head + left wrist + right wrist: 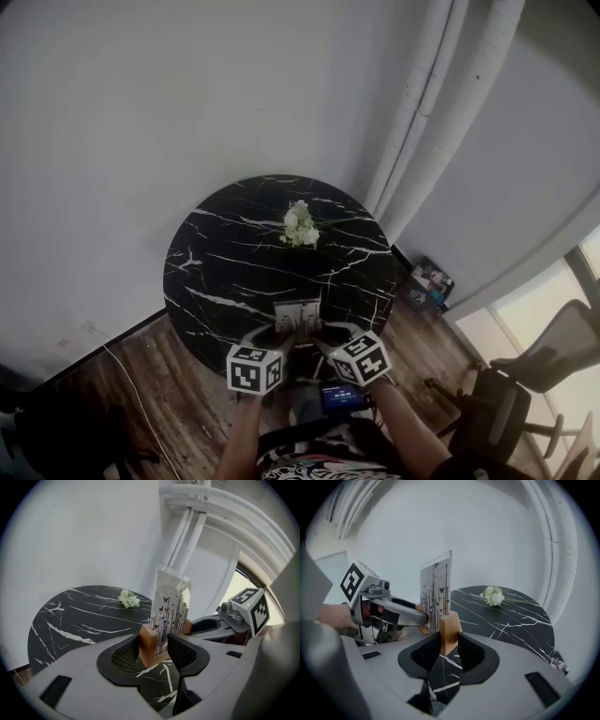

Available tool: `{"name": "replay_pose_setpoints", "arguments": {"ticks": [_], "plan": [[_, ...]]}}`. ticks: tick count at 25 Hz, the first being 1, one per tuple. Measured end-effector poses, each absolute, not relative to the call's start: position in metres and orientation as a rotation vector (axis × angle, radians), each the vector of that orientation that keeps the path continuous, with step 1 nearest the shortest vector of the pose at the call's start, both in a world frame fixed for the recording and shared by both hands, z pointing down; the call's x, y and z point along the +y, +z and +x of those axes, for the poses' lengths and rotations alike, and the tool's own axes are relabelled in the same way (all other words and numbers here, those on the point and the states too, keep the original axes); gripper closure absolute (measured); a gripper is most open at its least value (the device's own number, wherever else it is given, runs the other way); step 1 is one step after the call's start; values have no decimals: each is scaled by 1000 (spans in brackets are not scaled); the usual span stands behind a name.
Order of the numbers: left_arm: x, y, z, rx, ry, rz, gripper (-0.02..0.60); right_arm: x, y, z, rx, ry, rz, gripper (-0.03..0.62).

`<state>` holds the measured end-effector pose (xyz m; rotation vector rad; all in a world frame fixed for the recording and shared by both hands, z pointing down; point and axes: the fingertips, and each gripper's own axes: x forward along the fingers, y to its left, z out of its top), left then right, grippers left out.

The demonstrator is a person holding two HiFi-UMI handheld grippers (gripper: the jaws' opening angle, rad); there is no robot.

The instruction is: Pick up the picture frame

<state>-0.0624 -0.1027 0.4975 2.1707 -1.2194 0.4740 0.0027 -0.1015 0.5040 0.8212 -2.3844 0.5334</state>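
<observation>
The picture frame (297, 313) is a clear upright panel printed with butterflies and stems, with a wooden block at each lower end. It is over the near edge of the round black marble table (234, 272). My left gripper (154, 651) is shut on one wooden block (150, 644), with the panel (169, 606) rising above it. My right gripper (449, 648) is shut on the other block (449, 630). In the head view the left gripper (279, 336) and the right gripper (323, 336) flank the frame.
A small bunch of white flowers (300, 225) lies at the far side of the table. White pipes (422, 103) run up the wall behind. A small box (428, 281) sits on the wooden floor at the right, and an office chair (553, 366) stands further right.
</observation>
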Motion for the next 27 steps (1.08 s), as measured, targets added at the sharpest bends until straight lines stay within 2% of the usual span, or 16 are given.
{"name": "replay_pose_setpoints", "arguments": {"ticks": [27], "plan": [[-110,504,-61,-1208,481,2157,380,-109,511,4,-2376,541,803,480]]}}
